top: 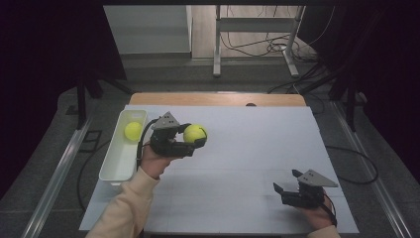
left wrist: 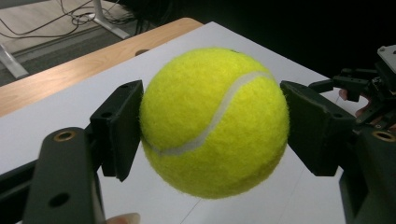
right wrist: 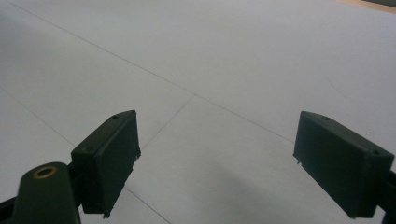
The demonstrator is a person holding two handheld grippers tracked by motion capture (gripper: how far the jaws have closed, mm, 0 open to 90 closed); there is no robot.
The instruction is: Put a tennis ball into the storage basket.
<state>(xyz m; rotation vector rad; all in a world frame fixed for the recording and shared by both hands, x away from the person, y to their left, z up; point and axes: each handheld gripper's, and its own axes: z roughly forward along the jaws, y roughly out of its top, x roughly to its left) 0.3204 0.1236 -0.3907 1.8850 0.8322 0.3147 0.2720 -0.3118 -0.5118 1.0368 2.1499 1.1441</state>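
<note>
A yellow tennis ball is held above the white table sheet, with my left gripper shut on it, both pads pressed to its sides. A second tennis ball lies in the far end of the white tray at the left edge of the sheet. My right gripper rests low at the near right, jaws wide apart with only bare sheet between them. It also appears at the right edge of the left gripper view as the right gripper.
The wooden table edge runs along the far side of the sheet. Beyond it stand a metal desk frame and loose cables on the floor. Metal rails flank the table on both sides.
</note>
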